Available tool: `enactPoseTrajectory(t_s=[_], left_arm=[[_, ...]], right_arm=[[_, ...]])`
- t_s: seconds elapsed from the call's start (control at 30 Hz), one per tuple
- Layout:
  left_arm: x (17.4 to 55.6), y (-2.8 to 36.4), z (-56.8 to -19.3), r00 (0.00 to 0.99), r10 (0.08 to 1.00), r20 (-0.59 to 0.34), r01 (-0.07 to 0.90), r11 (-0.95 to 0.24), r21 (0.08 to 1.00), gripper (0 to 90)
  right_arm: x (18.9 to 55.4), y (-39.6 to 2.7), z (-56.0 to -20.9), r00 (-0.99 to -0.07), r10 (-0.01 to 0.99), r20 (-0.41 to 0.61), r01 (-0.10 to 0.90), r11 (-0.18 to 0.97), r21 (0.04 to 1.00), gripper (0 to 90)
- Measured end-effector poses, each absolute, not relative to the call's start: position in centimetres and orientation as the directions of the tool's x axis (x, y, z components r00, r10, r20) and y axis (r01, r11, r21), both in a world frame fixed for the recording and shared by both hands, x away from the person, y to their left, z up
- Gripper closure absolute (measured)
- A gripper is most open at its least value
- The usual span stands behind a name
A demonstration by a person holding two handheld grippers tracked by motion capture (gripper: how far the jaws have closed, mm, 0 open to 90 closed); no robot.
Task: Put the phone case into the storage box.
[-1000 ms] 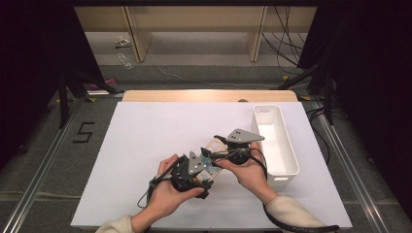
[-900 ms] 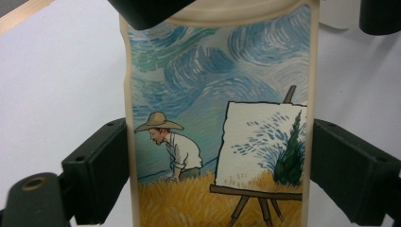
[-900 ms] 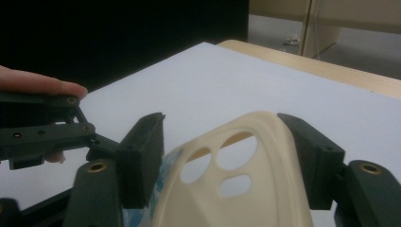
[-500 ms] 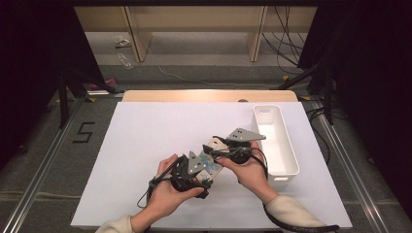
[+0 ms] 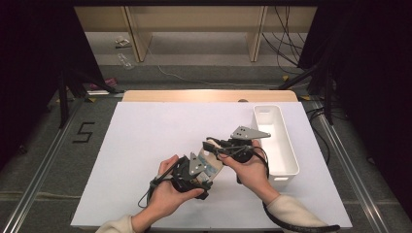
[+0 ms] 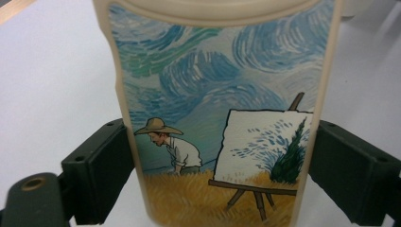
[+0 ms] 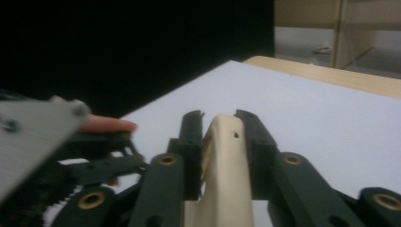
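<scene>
So far the left hand-held gripper [image 6: 213, 165] grips the painted cup [image 6: 217, 109], and the right hand-held gripper [image 7: 220, 123], its jaws just closing, clamps the cream lid [image 7: 222, 156]; the white bin [image 5: 291, 165], right on the worktop [image 5: 145, 126], awaits.

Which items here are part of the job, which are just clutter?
In the job:
- painted cup, gripped by left gripper
- cup's cream lid, which the right gripper has just been closing on
- white bin, probably

Lying about:
- litter on floor
- cables
</scene>
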State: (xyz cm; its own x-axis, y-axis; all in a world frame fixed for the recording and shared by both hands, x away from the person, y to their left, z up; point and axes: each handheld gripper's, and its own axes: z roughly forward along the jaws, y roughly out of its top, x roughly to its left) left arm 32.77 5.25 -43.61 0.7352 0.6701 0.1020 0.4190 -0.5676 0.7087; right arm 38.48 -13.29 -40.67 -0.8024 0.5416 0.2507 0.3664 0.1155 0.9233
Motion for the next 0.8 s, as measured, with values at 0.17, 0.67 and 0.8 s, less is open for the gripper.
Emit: enactPoseTrajectory(t_s=[0.17,0.67,0.8], left_arm=[[32.8,5.3,-43.5,0.738,0.666,0.108,0.400,-0.561,0.725,10.9],[33.3,7.0,-43.2,0.757,0.653,-0.012,0.405,-0.454,0.793,10.0],[34.0,8.1,-43.2,0.763,0.643,-0.074,0.422,-0.408,0.809,15.5]], right_arm=[[37.9,-12.9,-40.0,-0.825,0.516,0.229,0.340,0.130,0.931,79.3],[38.1,-14.4,-37.4,-0.850,0.504,0.153,0.268,0.162,0.950,79.5],[38.3,-14.7,-37.1,-0.868,0.487,0.094,0.230,0.227,0.946,79.5]])
